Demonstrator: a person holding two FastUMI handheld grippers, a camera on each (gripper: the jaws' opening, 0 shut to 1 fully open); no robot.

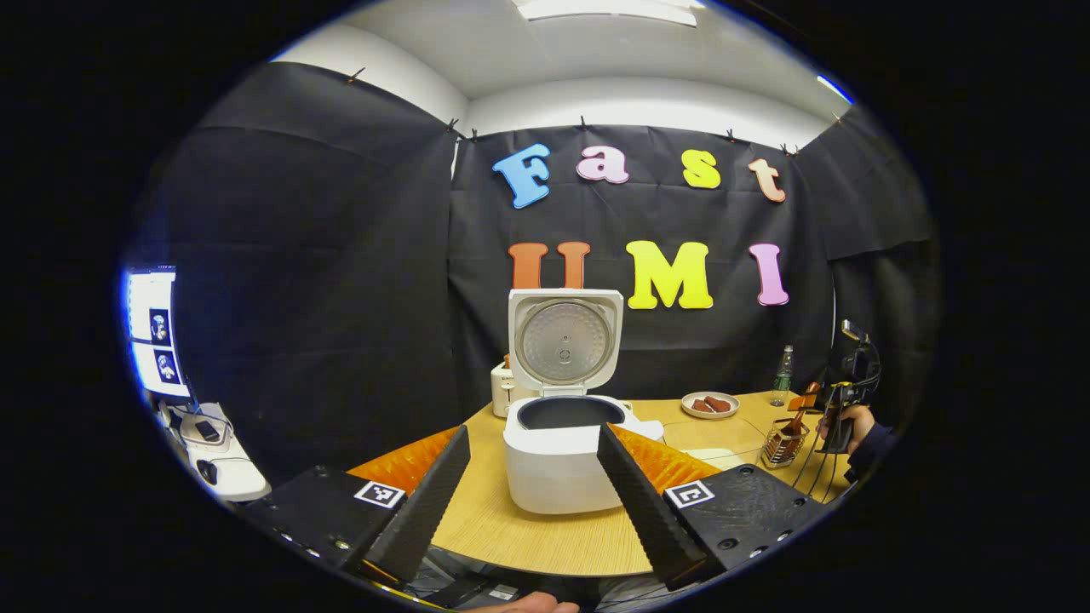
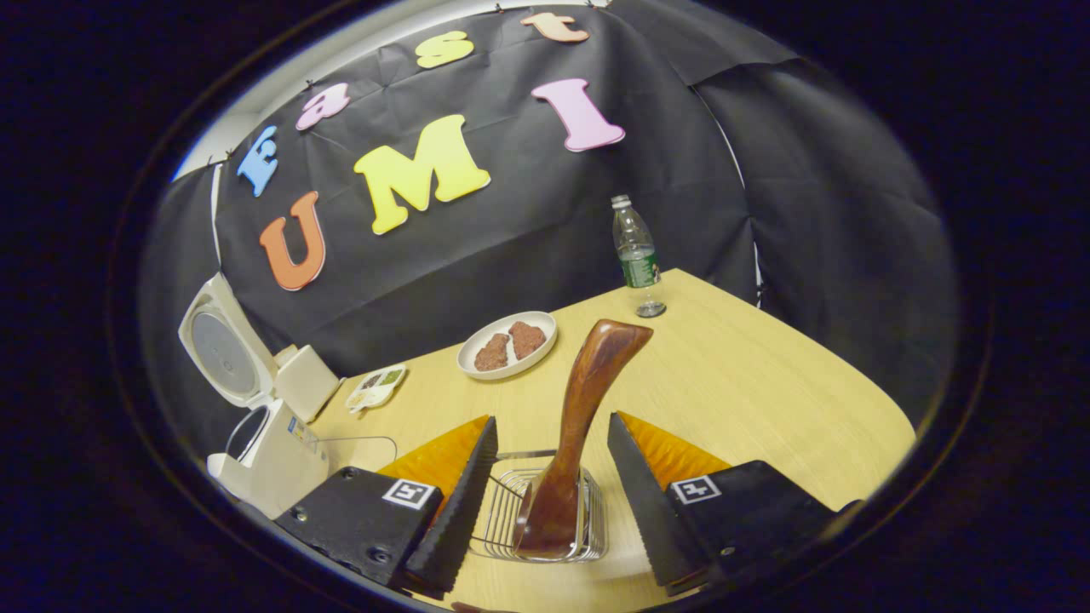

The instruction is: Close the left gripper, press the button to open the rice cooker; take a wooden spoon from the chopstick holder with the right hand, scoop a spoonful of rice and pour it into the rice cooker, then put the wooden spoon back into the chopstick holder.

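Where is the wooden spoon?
In the right gripper view, the wooden spoon stands in the wire chopstick holder on the table, between the open jaws.

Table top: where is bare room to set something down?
Bare wood lies right of the chopstick holder, between the plate and bottle and the near edge. Crowded: the left end, around the rice cooker and small tray.

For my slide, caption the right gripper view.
Open right claw straddling the wooden spoon in its chopstick holder.
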